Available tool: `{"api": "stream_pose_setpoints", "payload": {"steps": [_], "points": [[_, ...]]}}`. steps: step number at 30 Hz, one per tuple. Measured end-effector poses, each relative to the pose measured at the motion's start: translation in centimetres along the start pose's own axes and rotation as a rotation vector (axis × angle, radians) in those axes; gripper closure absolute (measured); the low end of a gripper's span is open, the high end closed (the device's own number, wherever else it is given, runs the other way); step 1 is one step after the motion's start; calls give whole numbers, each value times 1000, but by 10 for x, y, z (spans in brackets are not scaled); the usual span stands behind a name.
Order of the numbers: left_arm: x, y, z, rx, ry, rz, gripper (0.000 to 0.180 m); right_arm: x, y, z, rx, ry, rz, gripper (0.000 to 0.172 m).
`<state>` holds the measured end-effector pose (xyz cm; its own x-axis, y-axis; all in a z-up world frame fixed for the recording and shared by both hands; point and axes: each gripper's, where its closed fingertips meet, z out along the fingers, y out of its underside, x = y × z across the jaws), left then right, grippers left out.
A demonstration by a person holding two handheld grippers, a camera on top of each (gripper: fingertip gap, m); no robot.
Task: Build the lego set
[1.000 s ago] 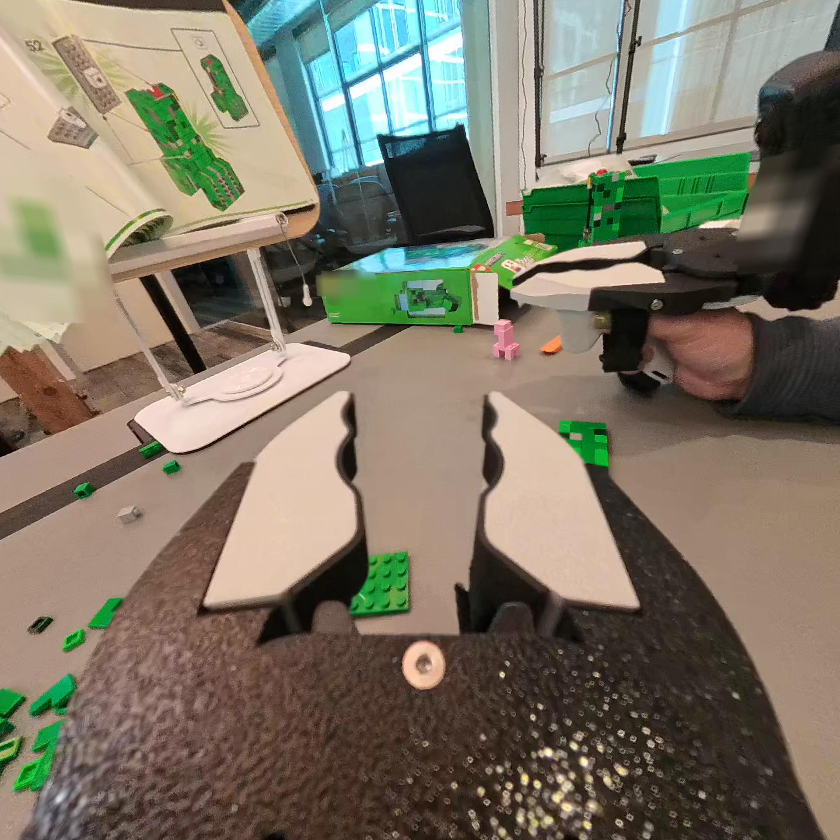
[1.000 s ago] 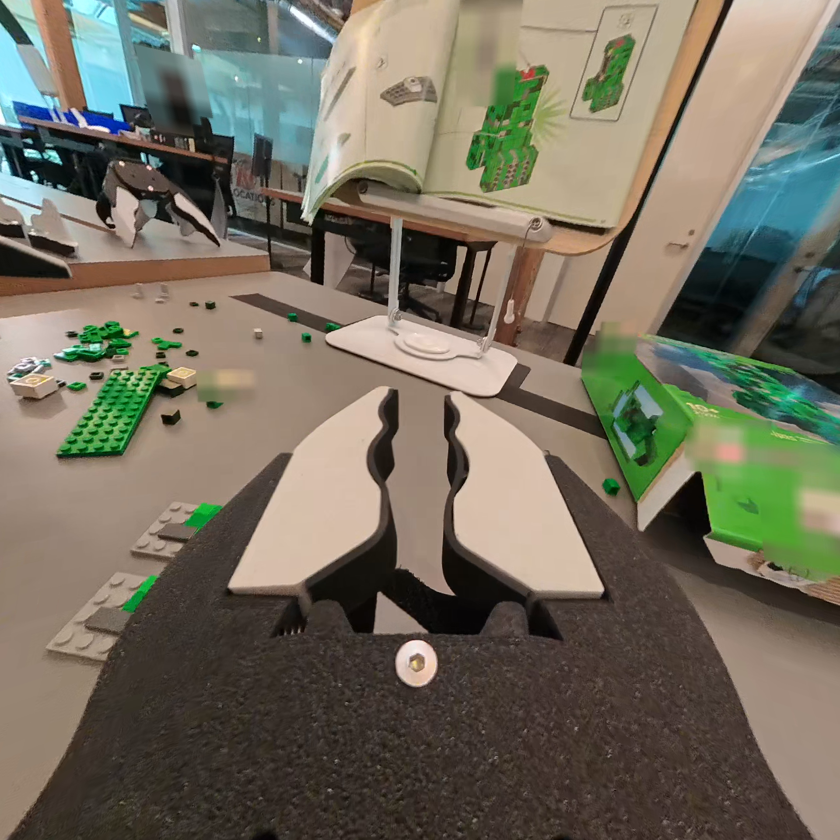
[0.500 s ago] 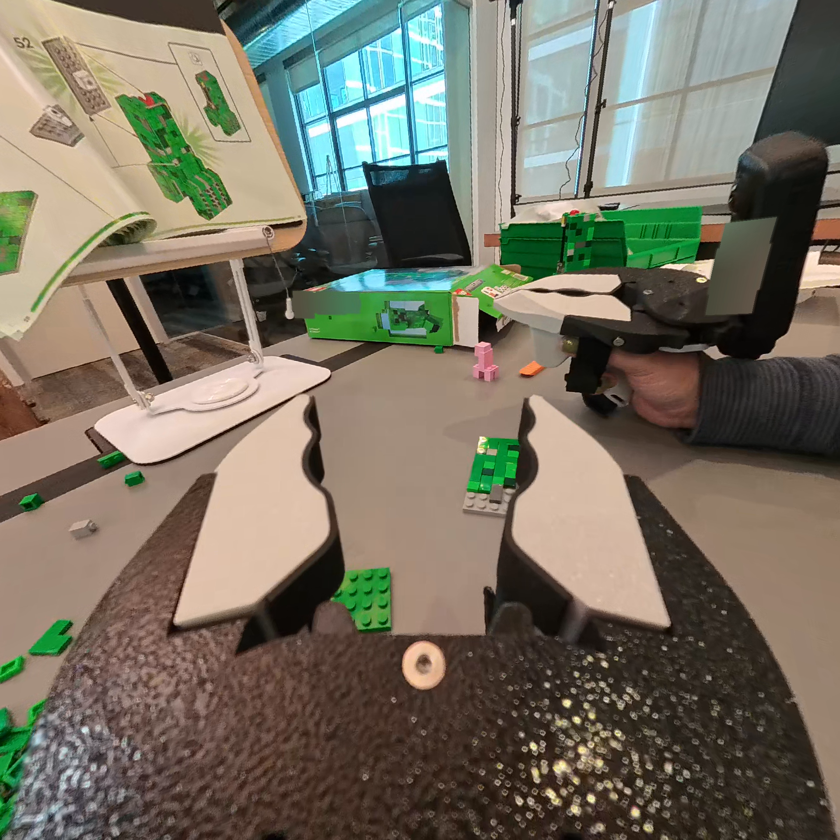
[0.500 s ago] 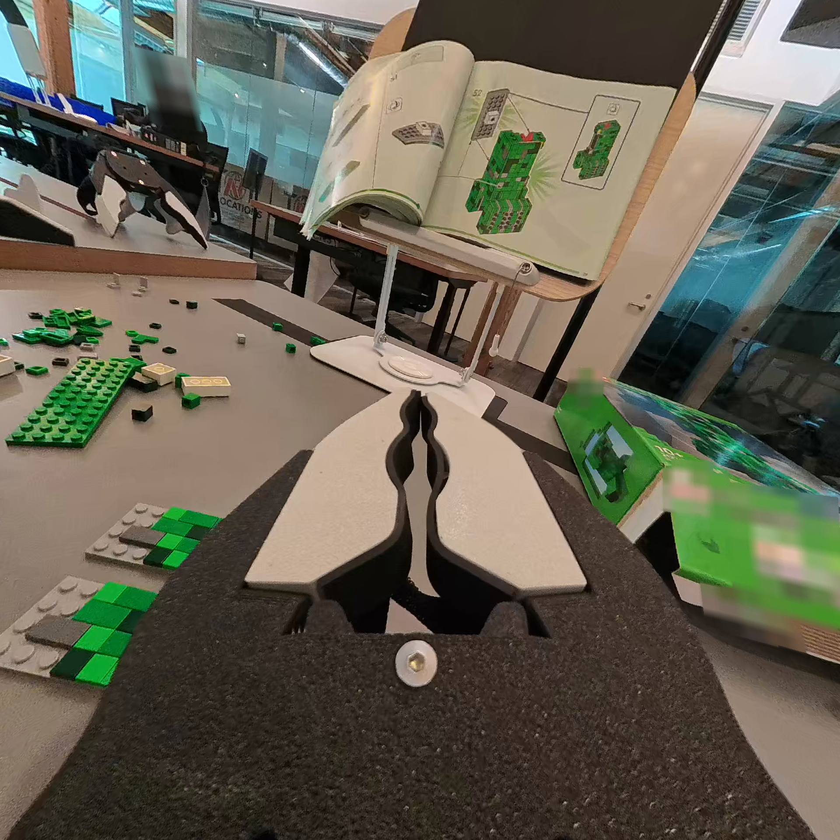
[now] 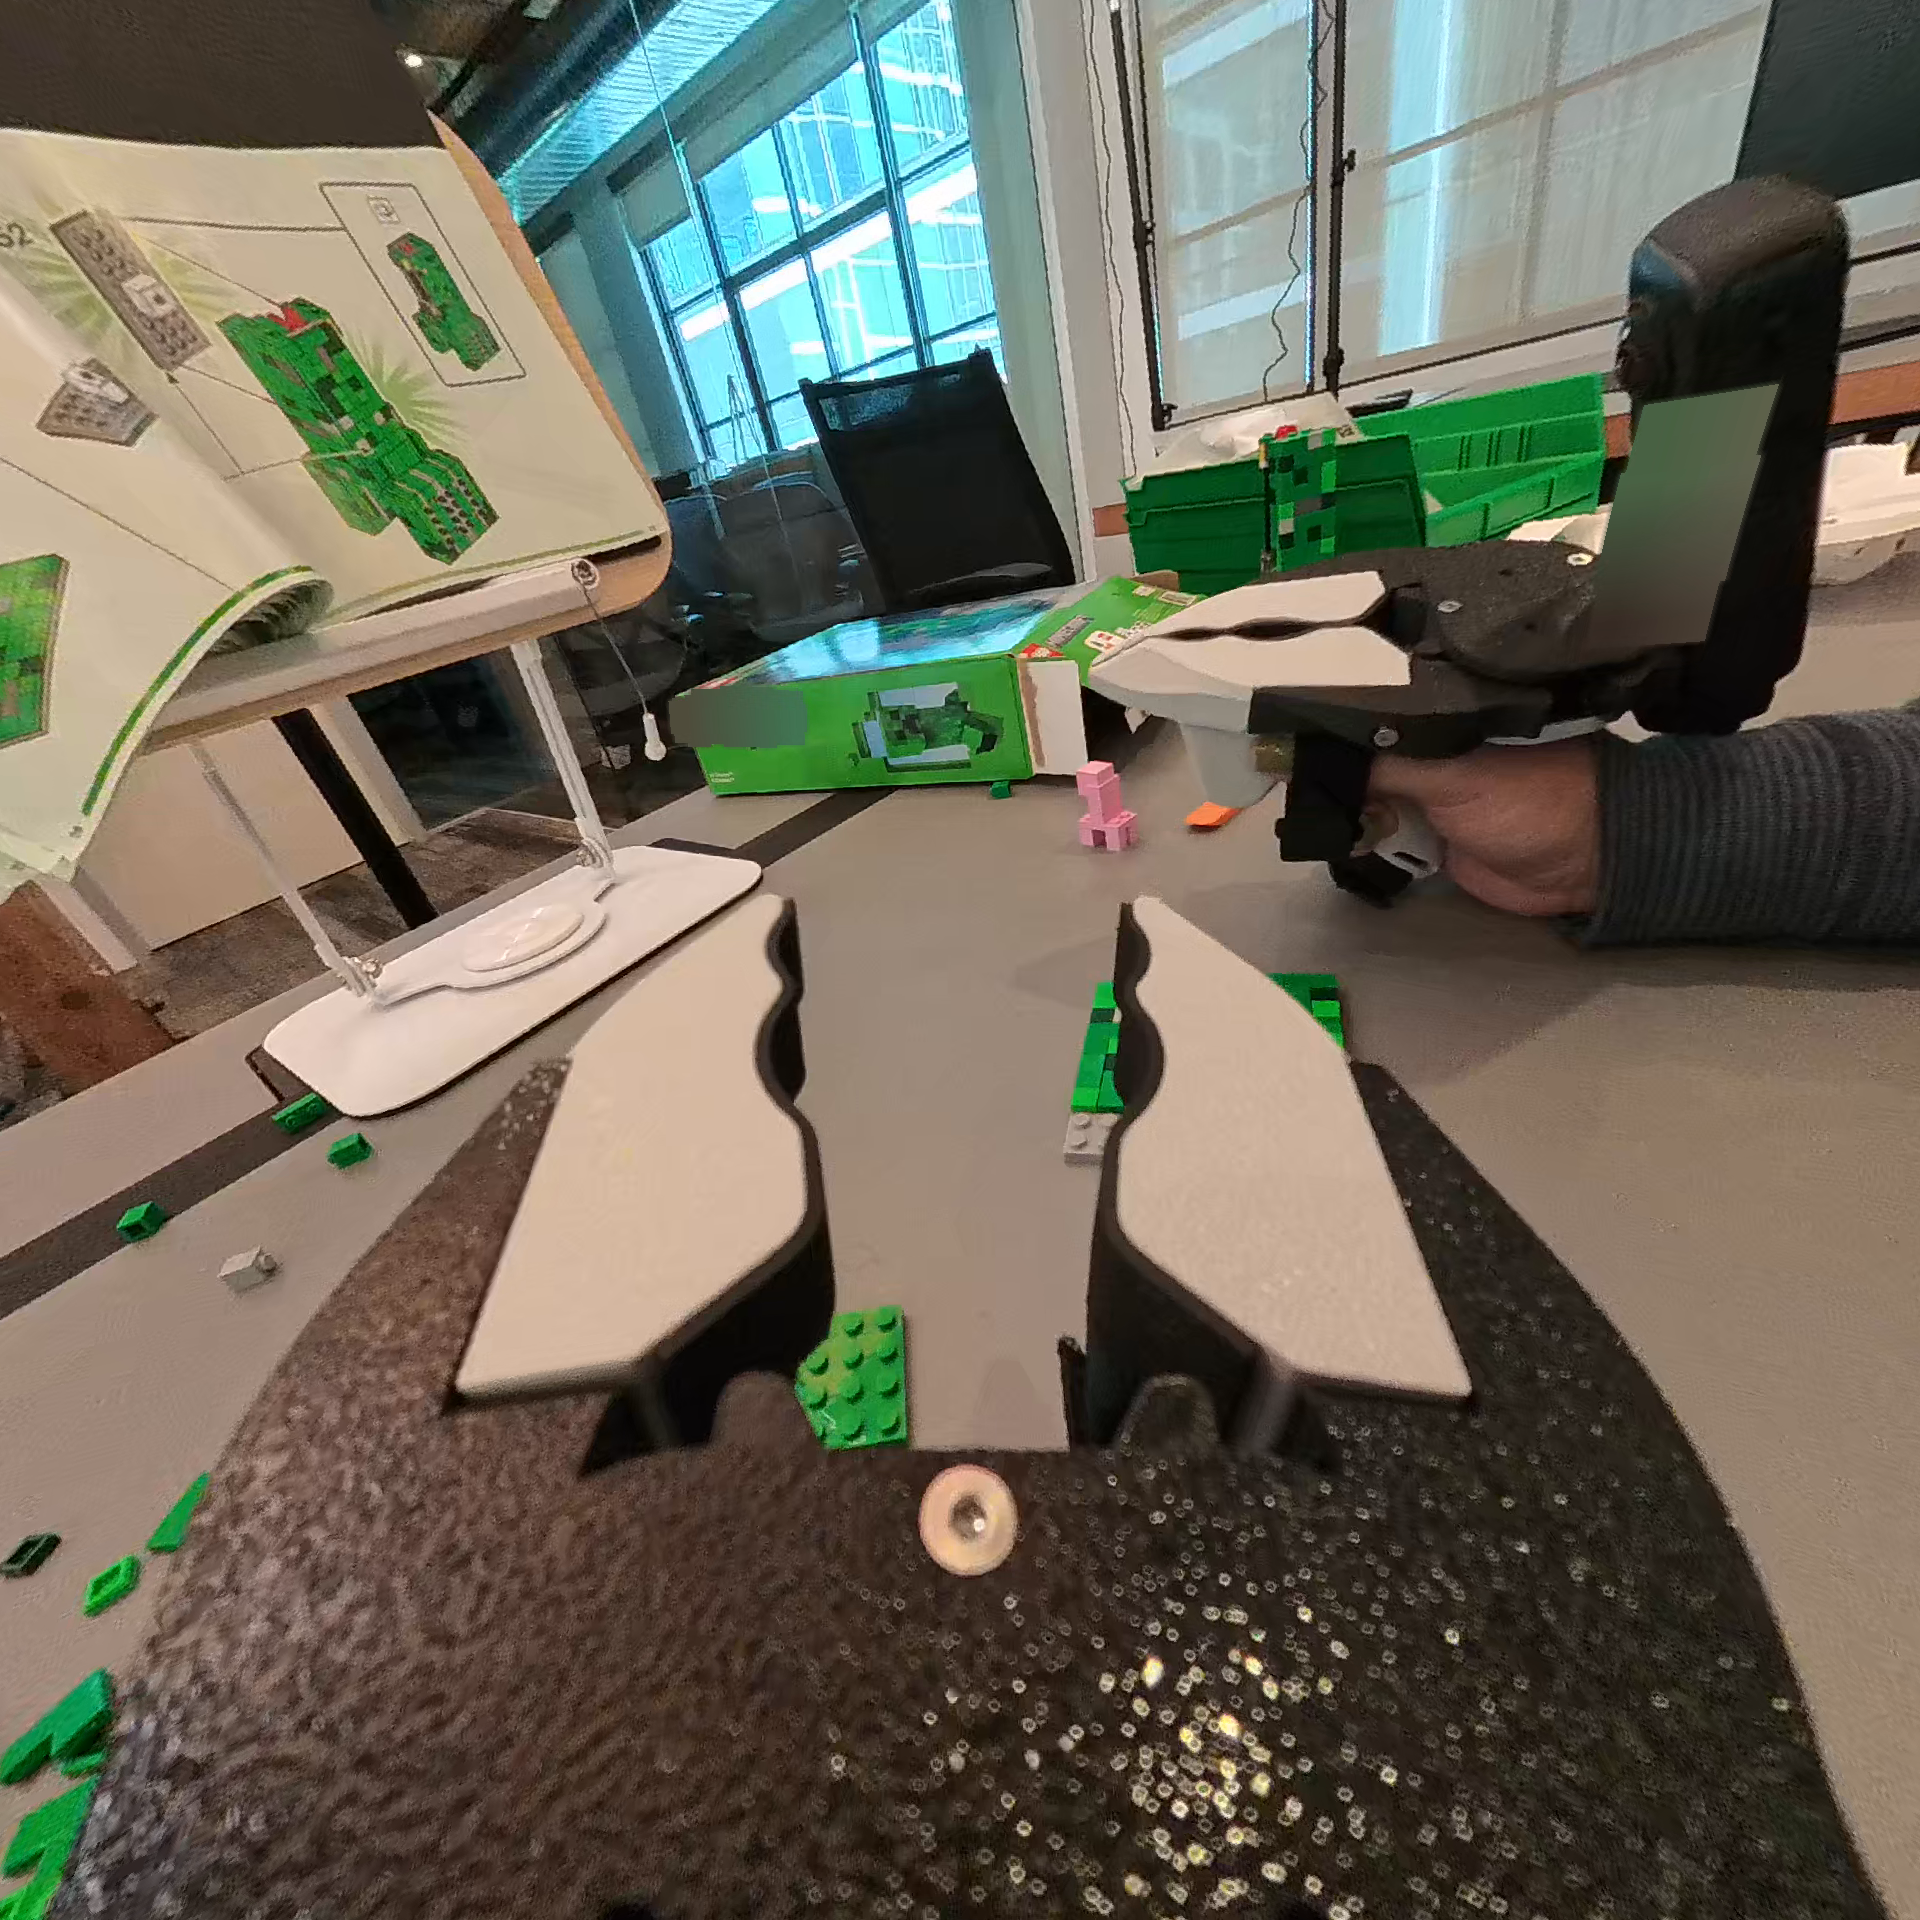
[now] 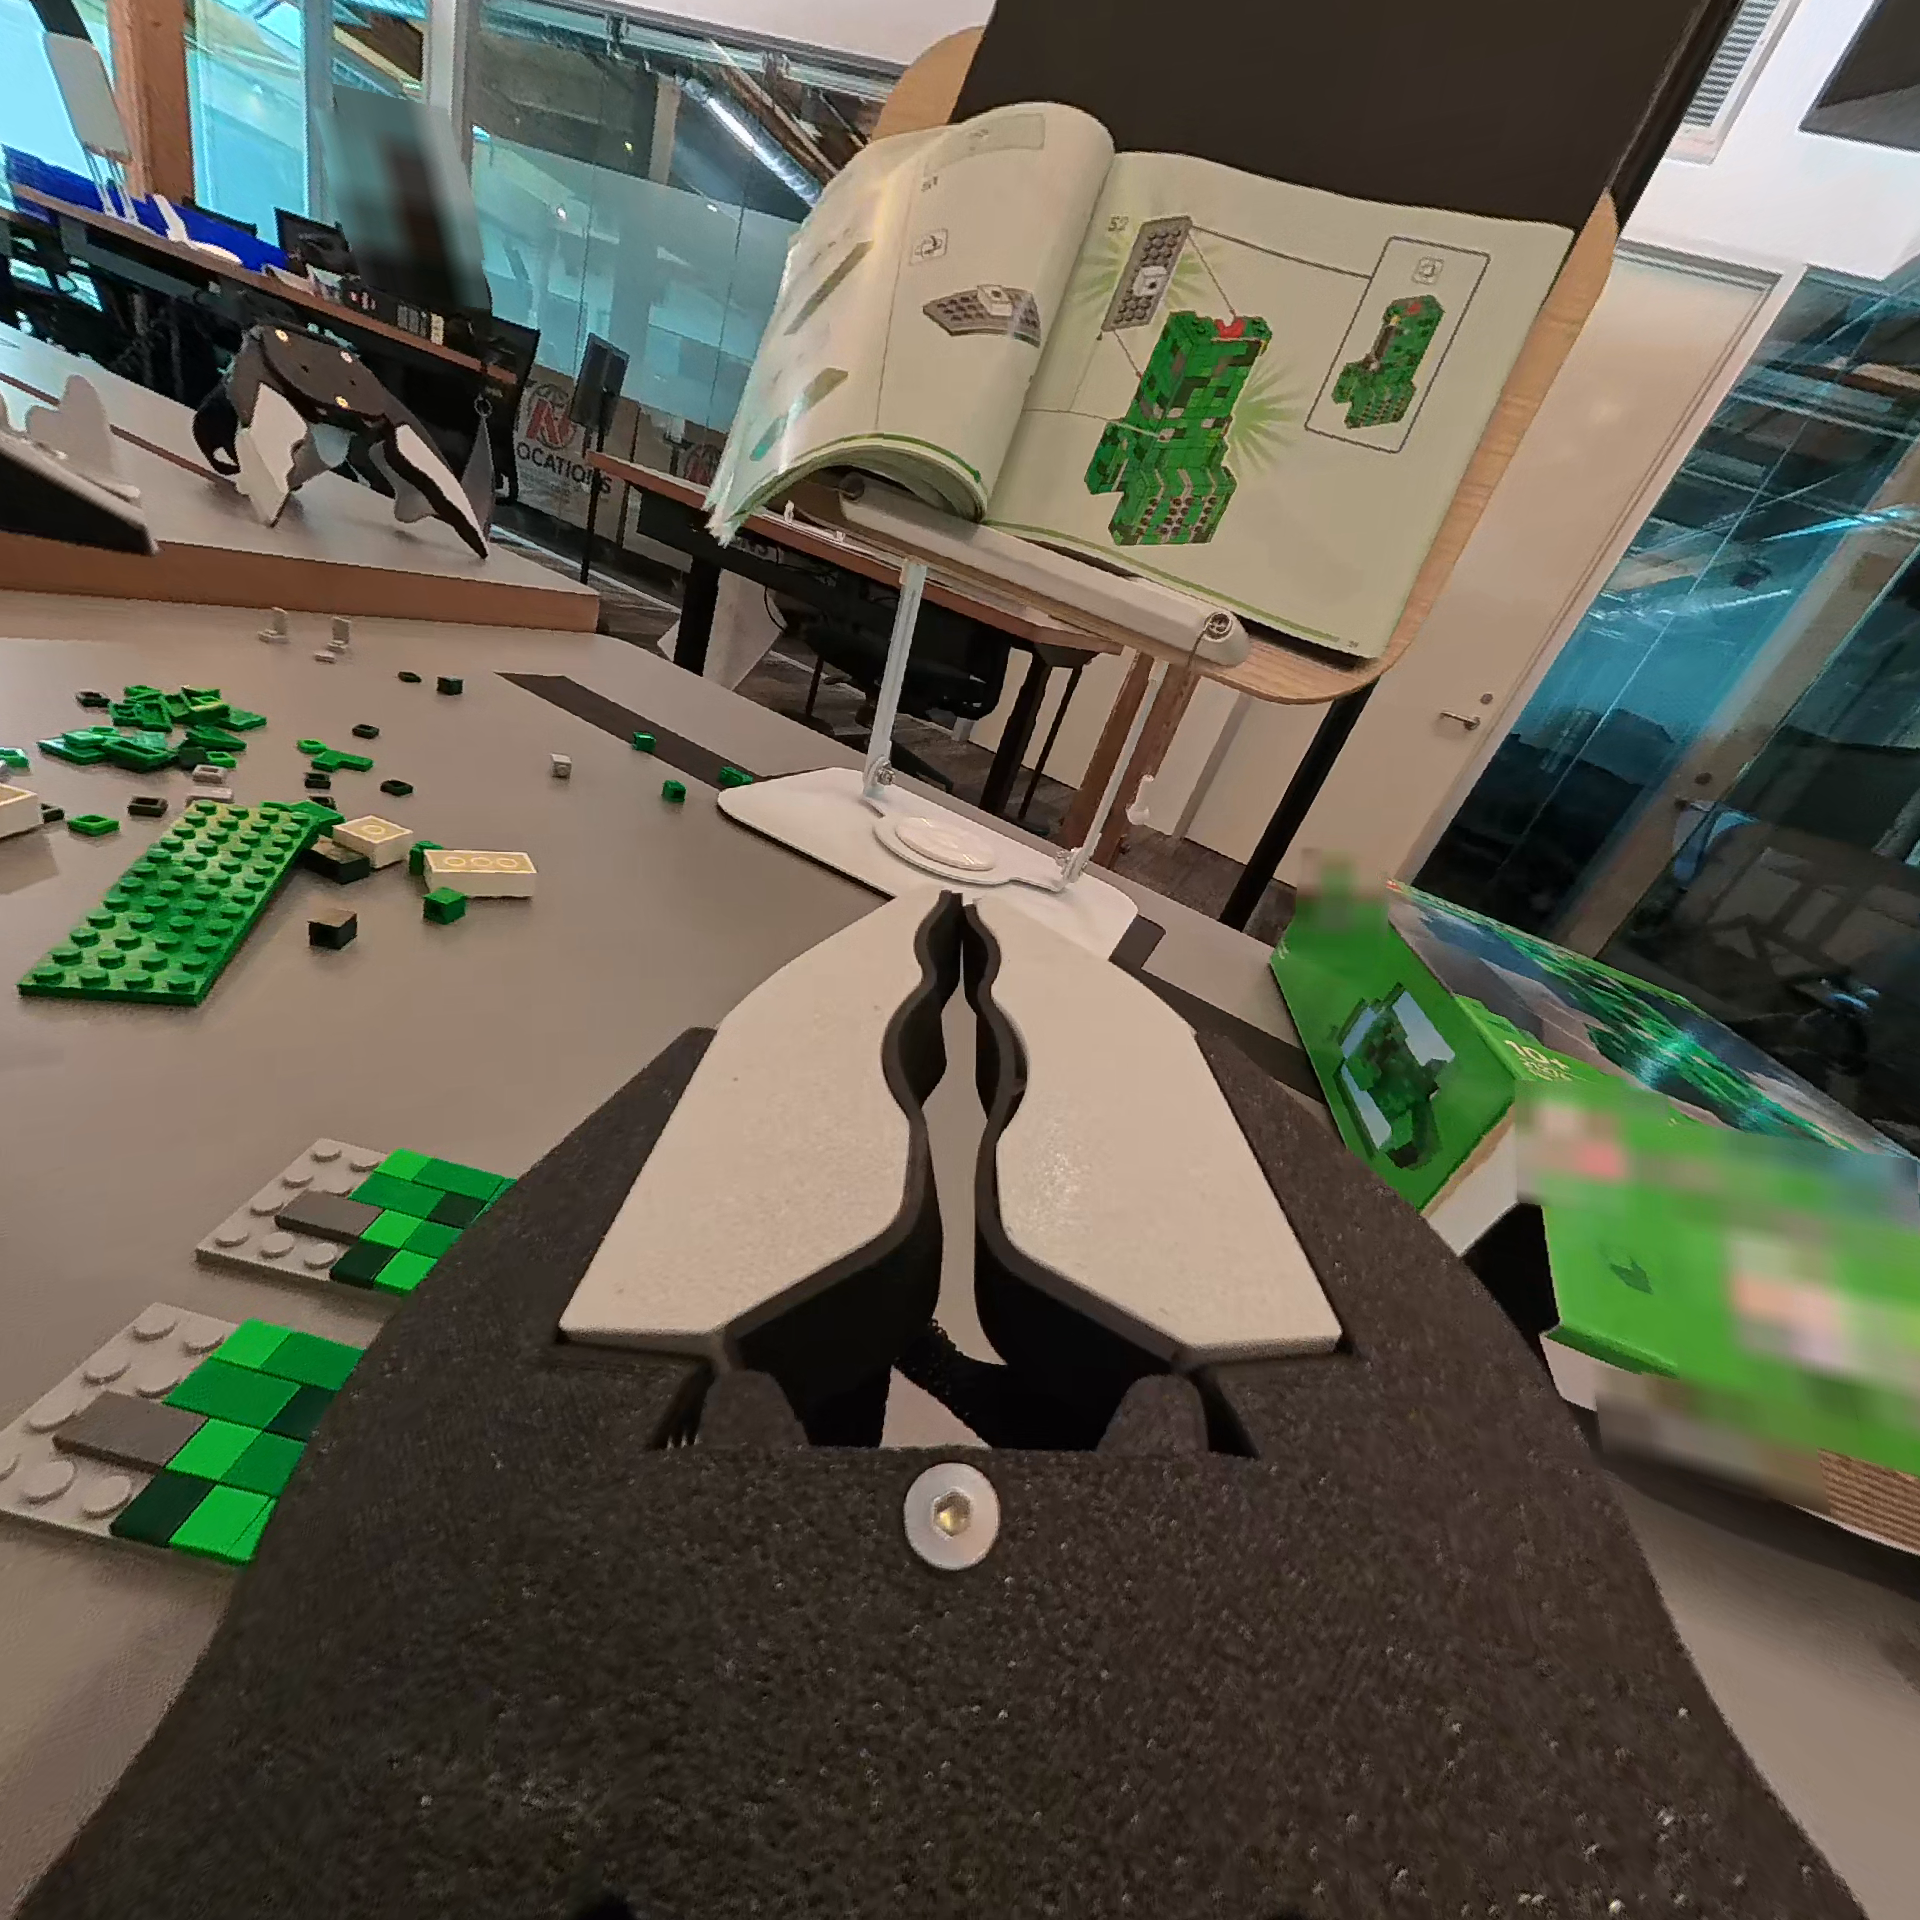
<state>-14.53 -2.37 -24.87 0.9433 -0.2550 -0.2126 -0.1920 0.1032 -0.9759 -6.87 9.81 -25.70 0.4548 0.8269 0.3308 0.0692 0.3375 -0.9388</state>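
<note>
The left gripper (image 5: 961, 920) is spread above bare grey tabletop (image 5: 935, 1091) and grips nothing; a small green studded plate (image 5: 857, 1377) lies flat under its base, and a grey plate tiled in green (image 5: 1096, 1049) sits partly hidden behind the right finger. The right gripper (image 6: 958, 909) is pressed together on nothing, near the white book-stand base (image 6: 831, 821). Glass-walled office surrounds. Only the left view shows the pink brick figure (image 5: 1107, 805); only the right shows the long green baseplate (image 6: 171, 904).
</note>
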Motion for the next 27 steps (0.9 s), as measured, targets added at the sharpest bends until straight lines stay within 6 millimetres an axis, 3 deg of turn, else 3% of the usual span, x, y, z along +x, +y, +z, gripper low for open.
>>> {"api": "stream_pose_setpoints", "payload": {"steps": [12, 14, 17, 21, 24, 27], "points": [[0, -5, -2, 24, 7, -6, 125, -3, 2, -1, -5, -1, -25, 172], [-11, -11, -9, 46, -44, 10, 125, -1, 1, -2, -5, 8, -29, 172], [-60, -13, -39, 28, -227, 124, 125, 1, 1, -3, -6, 31, -55, 172], [-158, 20, -111, -86, -558, 228, 135, -8, -1, -2, -59, 7, -165, 168], [-201, 26, -149, -56, -660, 121, 135, -51, -13, 17, -97, -171, -123, 168], [-226, 32, -164, -52, -731, 73, 134, -106, -21, 47, -197, -443, -138, 172]]}}
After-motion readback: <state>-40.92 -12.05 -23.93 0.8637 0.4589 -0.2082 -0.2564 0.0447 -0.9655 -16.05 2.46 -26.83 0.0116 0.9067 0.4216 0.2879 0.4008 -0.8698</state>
